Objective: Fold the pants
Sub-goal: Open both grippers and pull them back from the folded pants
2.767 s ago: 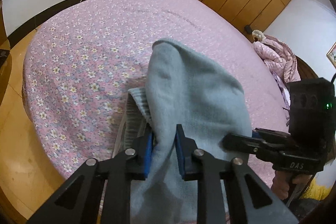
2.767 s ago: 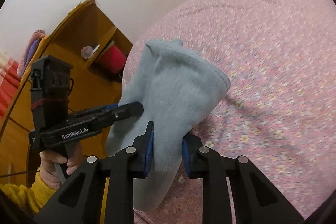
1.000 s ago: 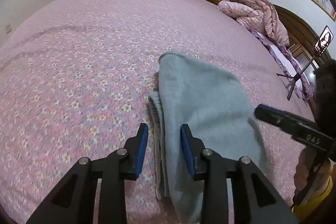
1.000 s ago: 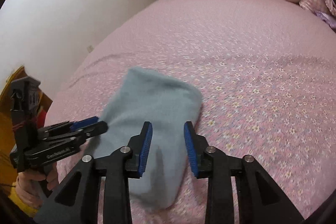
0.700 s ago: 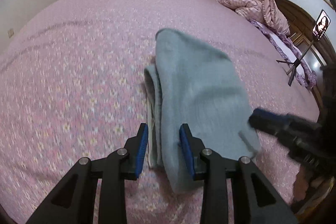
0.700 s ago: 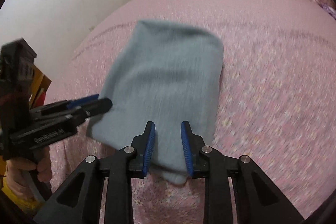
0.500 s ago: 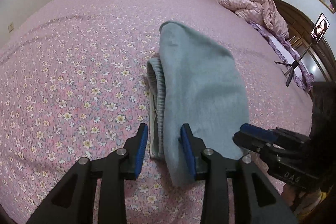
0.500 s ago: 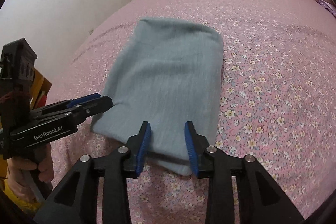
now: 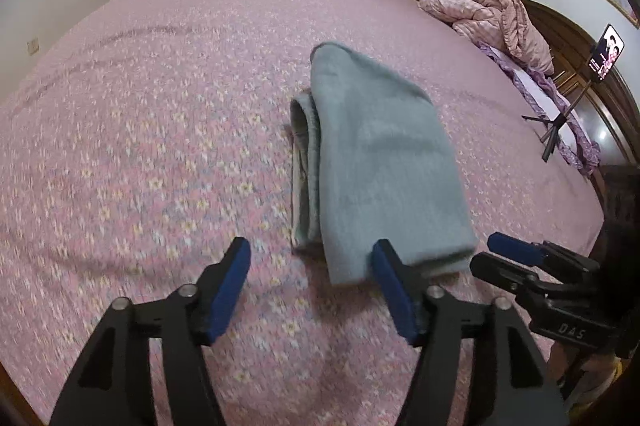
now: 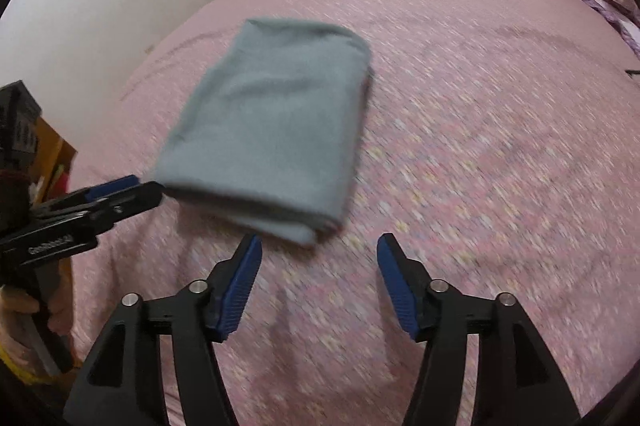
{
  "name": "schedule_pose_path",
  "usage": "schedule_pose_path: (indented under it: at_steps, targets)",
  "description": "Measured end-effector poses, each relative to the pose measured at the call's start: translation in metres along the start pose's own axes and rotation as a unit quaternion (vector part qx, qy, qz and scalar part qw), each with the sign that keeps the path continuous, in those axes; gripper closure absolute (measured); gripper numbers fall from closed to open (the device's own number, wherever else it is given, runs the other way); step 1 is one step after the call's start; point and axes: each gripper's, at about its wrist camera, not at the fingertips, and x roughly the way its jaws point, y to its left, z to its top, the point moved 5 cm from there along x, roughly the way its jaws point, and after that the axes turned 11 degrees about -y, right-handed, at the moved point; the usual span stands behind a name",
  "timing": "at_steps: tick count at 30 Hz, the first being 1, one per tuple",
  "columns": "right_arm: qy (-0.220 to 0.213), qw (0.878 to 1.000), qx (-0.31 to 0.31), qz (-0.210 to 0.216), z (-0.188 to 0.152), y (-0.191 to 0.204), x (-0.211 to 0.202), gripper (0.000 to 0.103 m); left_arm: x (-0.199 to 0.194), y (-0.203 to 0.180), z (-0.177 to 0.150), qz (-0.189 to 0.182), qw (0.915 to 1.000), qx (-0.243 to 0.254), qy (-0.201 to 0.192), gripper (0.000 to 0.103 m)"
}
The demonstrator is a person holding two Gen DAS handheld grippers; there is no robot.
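- The pants (image 9: 380, 162) lie folded into a compact grey-blue bundle on the bed (image 9: 152, 114), on its pink flowered cover and well short of the rumpled quilt (image 9: 488, 6) by the headboard.
- The left hand-held gripper (image 9: 310, 290) hangs just off the near end of the pants, its jaws opening with nothing between them — the right blue pad sits in front of the bundle's near corner in the left wrist view, and whether it brushes the cloth I cannot tell.
- The right hand-held gripper (image 10: 318, 276) hangs off the same near end, toward the bundle's other corner; its jaws are opening too, and only bare bed cover shows between them.
- Along the side of the pants nearest the left hand-held gripper, lower layers and a ribbed band (image 9: 302, 130) poke out from under the top layer, so the stack is not quite flush.
- By the look of it the fabric is thick, soft knit: light, limp, not slippery and in no way fragile — it will sag from any single pinch and the layers will slide apart.
- The folding looks essentially done; if the bundle needs squaring, I would take it at the two near corners, pinching all layers together, or nudge the protruding edge inward.
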Motion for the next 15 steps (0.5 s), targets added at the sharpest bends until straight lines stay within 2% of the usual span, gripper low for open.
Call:
schedule_pose_path:
  at_steps: [3, 8, 13, 15]
  targets:
    - [0.0, 1.0, -0.011, -0.022, -0.007, -0.005, -0.004, 0.038, -0.001, -0.005, -0.012, 0.002, 0.9999, 0.001, 0.015, 0.028]
    - [-0.001, 0.999, -0.01, -0.049, -0.021, -0.014, -0.005, 0.025, 0.004, -0.017, -0.031, 0.005, 0.9995, 0.007, 0.03, 0.013]
    - [0.025, 0.997, -0.012, -0.07, -0.035, -0.02, 0.011, 0.024, 0.012, -0.022, -0.045, 0.018, 0.9988, 0.012, 0.044, 0.004]
    - [0.018, 0.997, -0.016, -0.077, -0.034, -0.019, 0.011, 0.024, 0.016, -0.025, -0.049, 0.032, 0.9981, 0.025, 0.047, 0.003]
